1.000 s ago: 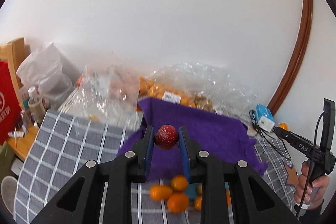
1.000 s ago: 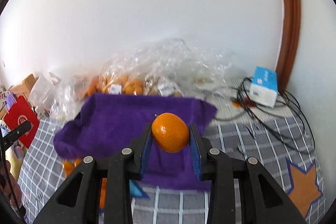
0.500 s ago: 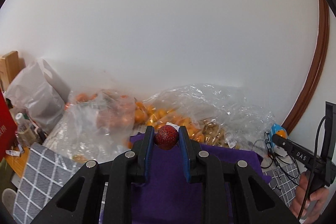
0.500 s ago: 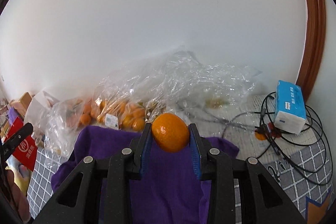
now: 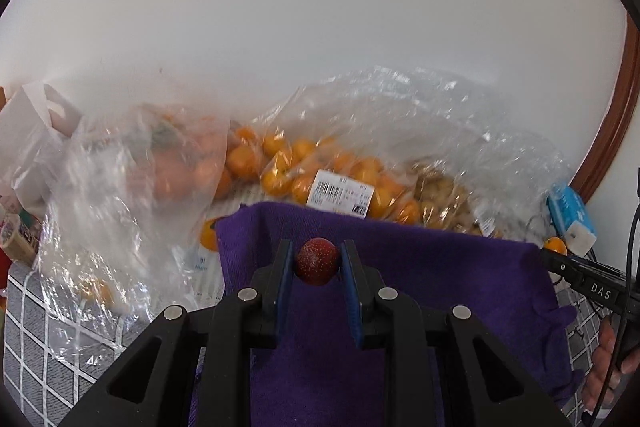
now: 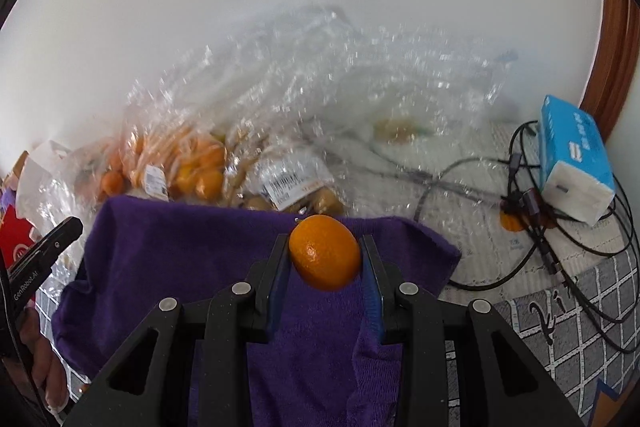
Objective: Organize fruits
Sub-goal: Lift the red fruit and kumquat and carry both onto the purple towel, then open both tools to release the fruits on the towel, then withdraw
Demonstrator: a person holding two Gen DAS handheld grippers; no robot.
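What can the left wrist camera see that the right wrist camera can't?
Only the left wrist view shows the small red fruit pinched in the left gripper. Only the right wrist view shows the orange held in the right gripper, and the tangle of black cables. Both show the purple cloth, the clear bags of oranges and the blue tissue pack.

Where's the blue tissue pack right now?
In the right wrist view the blue tissue pack lies at the far right, resting on a tangle of black cables near the brown door frame, right of the purple cloth.
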